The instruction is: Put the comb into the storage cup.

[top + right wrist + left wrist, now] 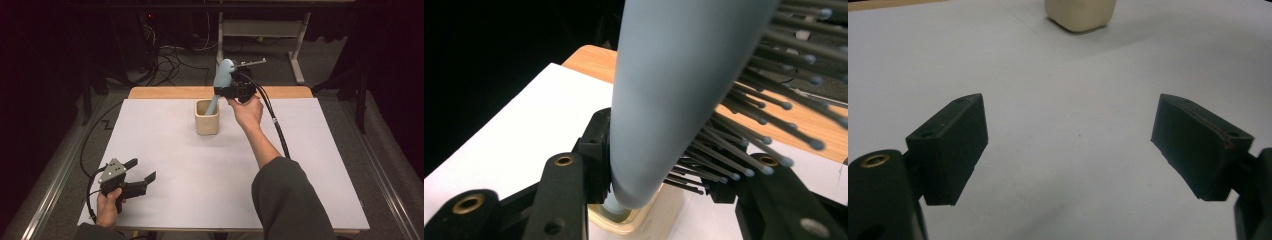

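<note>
Table point(165, 150) carries the beige cup point(206, 117), above which the right gripper point(226, 91), fingers clamped on the pale blue hairbrush point(221, 77), lowers the handle inside, next needing release, while the left gripper point(142, 171) rests wide open, empty.

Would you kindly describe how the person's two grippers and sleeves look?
Both grippers are black, each with two blocky jaws and brass-ringed holes in the frame. The left gripper carries a grey three-cornered plate and trails a black cable; the right gripper trails a thick black cable with a pale band. Both sleeves are dark olive-grey.
</note>
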A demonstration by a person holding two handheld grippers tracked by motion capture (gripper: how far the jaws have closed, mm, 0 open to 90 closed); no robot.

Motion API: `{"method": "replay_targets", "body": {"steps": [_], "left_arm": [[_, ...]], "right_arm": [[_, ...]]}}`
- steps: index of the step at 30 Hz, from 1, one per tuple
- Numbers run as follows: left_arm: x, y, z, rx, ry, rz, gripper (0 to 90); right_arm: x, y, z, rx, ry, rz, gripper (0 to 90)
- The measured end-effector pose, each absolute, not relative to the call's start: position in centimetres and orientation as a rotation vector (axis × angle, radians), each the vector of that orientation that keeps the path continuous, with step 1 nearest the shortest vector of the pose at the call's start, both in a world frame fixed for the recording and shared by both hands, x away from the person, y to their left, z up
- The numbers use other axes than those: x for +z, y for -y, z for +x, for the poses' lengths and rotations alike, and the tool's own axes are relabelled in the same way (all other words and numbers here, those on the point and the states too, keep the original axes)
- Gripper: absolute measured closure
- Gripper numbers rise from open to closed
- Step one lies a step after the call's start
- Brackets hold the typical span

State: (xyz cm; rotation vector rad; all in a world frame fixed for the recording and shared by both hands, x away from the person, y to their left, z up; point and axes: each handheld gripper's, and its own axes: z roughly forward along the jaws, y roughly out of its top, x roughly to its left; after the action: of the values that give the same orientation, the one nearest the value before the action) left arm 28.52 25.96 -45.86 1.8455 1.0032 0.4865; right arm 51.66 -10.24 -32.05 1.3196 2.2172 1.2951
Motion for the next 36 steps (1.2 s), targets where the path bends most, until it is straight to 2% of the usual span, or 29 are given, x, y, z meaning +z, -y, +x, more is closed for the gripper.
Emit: {"method": "replay_targets", "body": {"steps": [36], "left_arm": [[-45.8, -25.9, 28.5, 0.488, -0.999, 1.850, 15.8]], "right_arm": [[-35.0, 9.3, 52.0, 1.209, -2.270, 1.353, 54.6]]}}
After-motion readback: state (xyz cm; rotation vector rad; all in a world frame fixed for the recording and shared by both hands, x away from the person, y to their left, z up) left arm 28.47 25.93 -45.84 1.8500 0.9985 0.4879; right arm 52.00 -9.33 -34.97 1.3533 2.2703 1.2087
